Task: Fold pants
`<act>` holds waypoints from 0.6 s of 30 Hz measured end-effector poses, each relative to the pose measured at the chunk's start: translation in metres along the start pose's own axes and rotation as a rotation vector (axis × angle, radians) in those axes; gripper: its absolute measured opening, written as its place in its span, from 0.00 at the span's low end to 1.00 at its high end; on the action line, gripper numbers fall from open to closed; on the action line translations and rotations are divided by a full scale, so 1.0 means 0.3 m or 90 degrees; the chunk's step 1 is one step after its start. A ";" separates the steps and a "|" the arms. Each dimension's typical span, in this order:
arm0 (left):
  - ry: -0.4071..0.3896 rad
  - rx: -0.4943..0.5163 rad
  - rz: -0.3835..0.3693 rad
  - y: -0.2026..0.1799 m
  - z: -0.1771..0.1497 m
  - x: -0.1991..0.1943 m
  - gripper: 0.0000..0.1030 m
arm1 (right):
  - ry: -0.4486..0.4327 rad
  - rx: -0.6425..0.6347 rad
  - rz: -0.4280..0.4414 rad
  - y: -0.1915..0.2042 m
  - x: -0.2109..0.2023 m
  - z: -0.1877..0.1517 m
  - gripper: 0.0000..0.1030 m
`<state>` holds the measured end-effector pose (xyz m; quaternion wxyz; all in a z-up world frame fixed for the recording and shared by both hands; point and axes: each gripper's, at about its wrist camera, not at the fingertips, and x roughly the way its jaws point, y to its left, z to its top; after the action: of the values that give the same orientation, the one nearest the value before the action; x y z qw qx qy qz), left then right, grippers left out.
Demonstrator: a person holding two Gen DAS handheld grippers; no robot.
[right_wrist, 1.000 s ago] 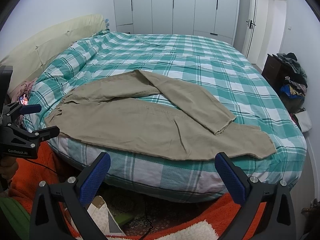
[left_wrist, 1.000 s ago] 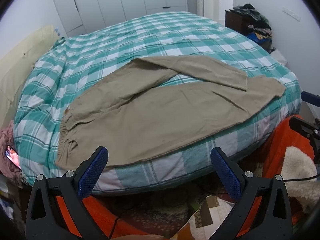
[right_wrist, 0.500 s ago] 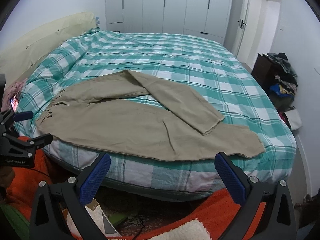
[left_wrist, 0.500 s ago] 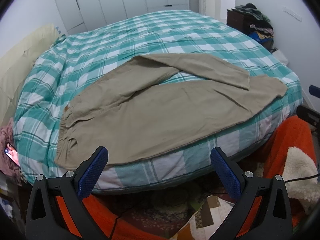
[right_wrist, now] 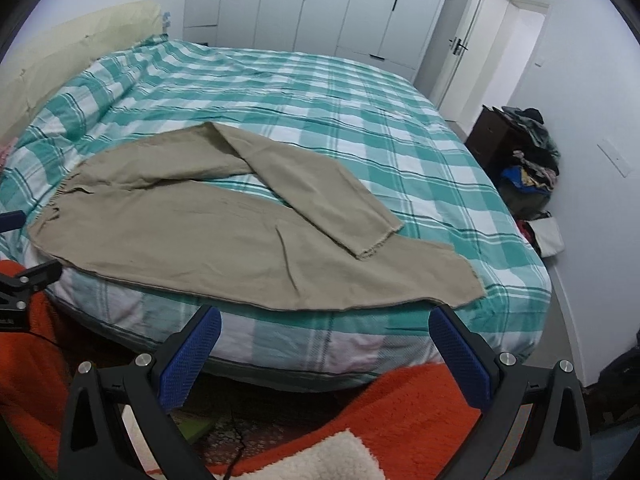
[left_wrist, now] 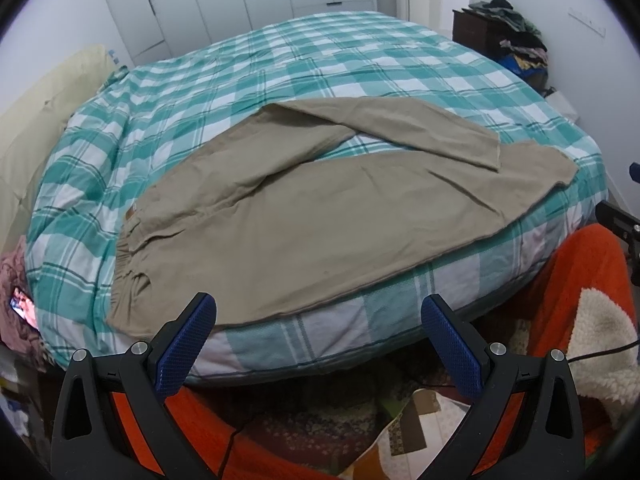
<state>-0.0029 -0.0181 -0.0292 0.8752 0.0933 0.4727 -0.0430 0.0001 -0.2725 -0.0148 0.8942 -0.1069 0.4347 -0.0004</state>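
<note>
Pants (left_wrist: pixel 304 216), khaki, lie spread along the near edge of the bed (left_wrist: pixel 280 64), far leg doubled back across the near one. Fabric looks light and limp (expect sagging); pinch at the elastic waistband (left_wrist: pixel 128 264) and hem (right_wrist: pixel 376 246). Left tongs (left_wrist: pixel 318 338) and right tongs (right_wrist: pixel 324 350) are spread wide, empty.

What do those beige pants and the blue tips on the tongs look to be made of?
The pants look like thin woven cotton, matte: soft creases and a frayed hem. The blue tips of the right tongs seem rubbery or plastic, judging by their fine dimpled grip texture; which one is unclear.
</note>
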 end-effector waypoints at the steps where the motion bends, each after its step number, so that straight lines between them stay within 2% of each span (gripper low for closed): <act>1: 0.001 0.000 0.000 -0.001 0.001 0.001 0.99 | 0.003 0.002 -0.002 -0.005 0.005 -0.003 1.00; 18: 0.015 0.000 -0.001 -0.005 -0.003 0.020 0.99 | 0.032 0.002 -0.023 -0.015 0.041 -0.031 1.00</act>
<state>-0.0005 -0.0194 -0.0347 0.8696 0.0937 0.4830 -0.0425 0.0010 -0.2797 -0.0291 0.8832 -0.1132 0.4547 -0.0203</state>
